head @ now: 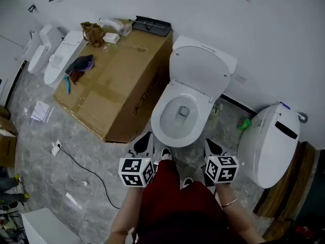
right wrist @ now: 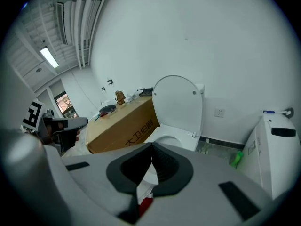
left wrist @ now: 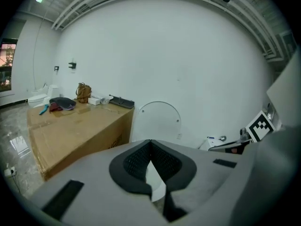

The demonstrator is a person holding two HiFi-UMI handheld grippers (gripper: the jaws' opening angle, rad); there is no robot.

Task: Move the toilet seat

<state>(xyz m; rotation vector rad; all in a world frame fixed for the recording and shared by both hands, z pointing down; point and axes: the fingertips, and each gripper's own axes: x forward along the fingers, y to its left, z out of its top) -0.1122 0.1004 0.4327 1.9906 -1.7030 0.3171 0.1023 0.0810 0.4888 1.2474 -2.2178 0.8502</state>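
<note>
Two empty grippers, the left gripper [head: 146, 138] and right gripper [head: 209, 145], jaws closed tight, wait at the toilet bowl's [head: 159, 122] front rim, seemingly readying a reach; the toilet seat [head: 199, 70] leans raised against the wall [head: 264, 29].

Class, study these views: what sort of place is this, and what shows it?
Probably a storeroom or workshop for bathroom fittings, not a working bathroom: an open toilet with a big cardboard box right beside it, and more toilets standing around it.
</note>
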